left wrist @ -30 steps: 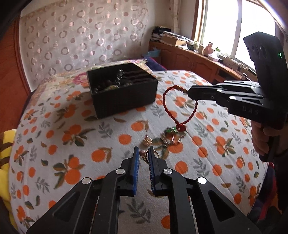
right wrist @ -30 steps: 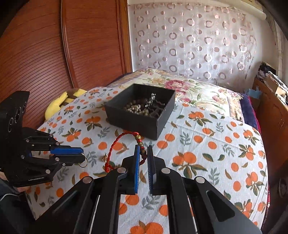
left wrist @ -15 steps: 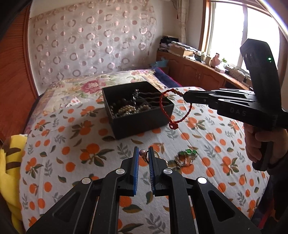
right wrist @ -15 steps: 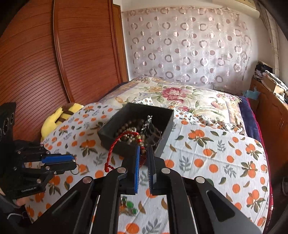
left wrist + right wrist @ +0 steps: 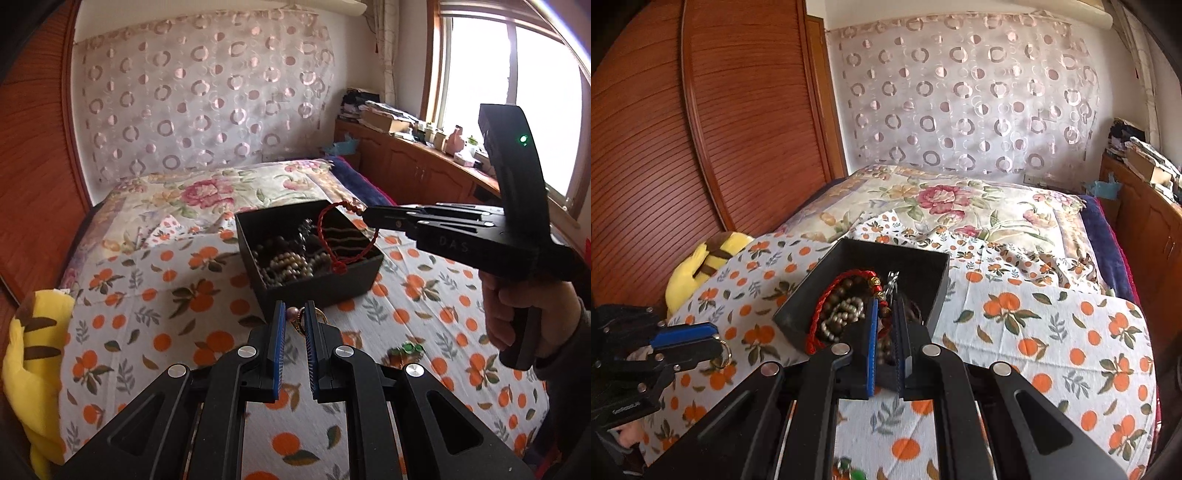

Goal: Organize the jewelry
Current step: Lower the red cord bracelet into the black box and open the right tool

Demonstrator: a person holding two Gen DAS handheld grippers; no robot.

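Note:
A black open box (image 5: 351,277) (image 5: 934,266) sits on the orange-print bedspread and holds beaded bracelets. My right gripper (image 5: 884,306) (image 5: 367,216) is shut on a red cord bracelet (image 5: 334,236) (image 5: 827,306) that hangs over the box. My left gripper (image 5: 294,314) (image 5: 718,341) is shut on a small gold ring with a pink bead (image 5: 297,315) (image 5: 724,356), held above the bedspread just in front of the box. A green-stone piece of jewelry (image 5: 408,347) (image 5: 849,469) lies on the bedspread.
A yellow plush toy (image 5: 33,354) (image 5: 701,262) lies at the bed's left edge. A floral quilt (image 5: 207,192) covers the far bed. A wooden cabinet (image 5: 413,173) with clutter runs under the window at right. A wooden wardrobe (image 5: 701,129) stands at left.
Both grippers rose and moved toward the box. The red bracelet went from beside the box to hanging over it. The left gripper lifted the ring off the bedspread.

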